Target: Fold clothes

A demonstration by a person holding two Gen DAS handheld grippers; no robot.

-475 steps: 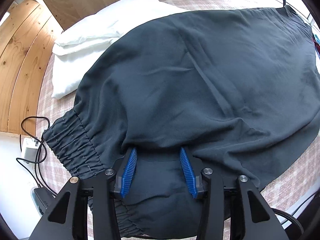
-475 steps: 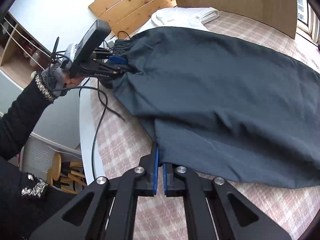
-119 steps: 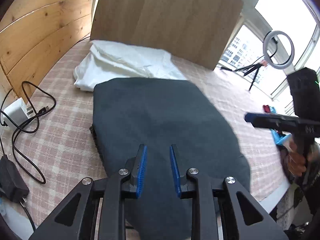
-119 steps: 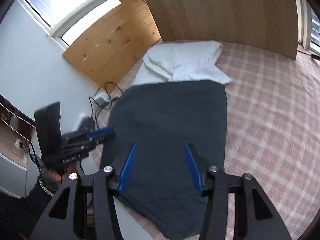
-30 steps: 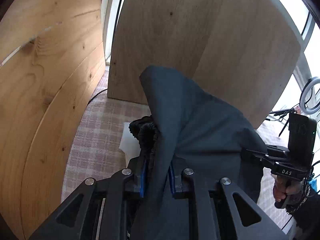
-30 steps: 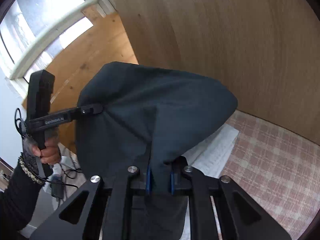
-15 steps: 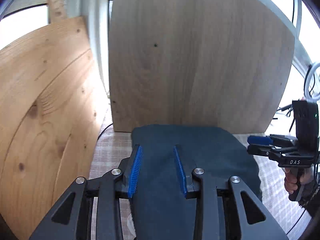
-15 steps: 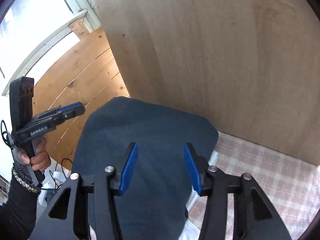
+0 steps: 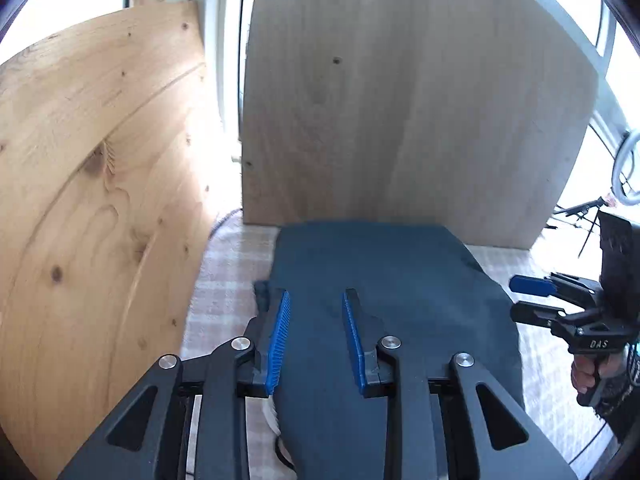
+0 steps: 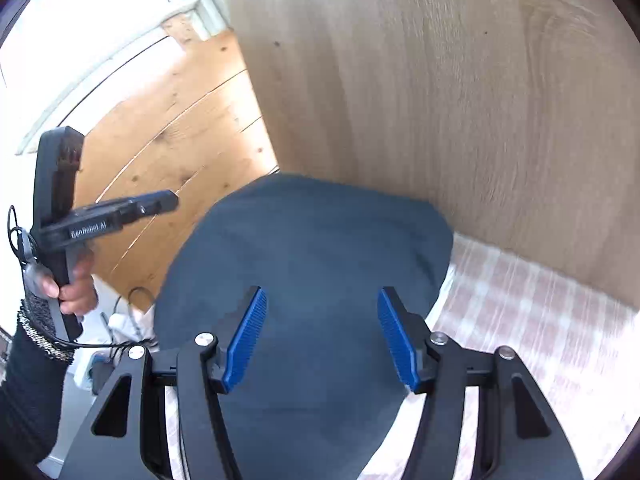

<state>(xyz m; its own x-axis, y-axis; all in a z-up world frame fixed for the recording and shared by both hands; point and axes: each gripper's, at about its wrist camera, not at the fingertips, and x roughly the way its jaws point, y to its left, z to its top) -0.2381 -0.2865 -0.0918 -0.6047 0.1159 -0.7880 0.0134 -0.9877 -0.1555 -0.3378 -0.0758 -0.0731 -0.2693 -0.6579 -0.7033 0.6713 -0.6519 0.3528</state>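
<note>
Between your left gripper (image 9: 314,336) fingers lies the dark garment (image 9: 384,280), a matt, smooth woven cloth. Your blue pads (image 10: 244,338) look like ribbed rubbery plastic on matt black plastic arms with shiny metal screws. Beyond the tips stands a pale, smooth wood-grain board (image 9: 400,100); left of them, knotty pine planks (image 9: 100,184). The checked bedcover (image 10: 540,312) is soft cloth

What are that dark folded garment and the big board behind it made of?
The garment looks like thin, matte woven cloth, dark grey-blue; it lies soft and smooth, though the exact fibre is unclear. The board looks like pale wood or wood-grain laminate, showing grain lines and small dark knots.
</note>
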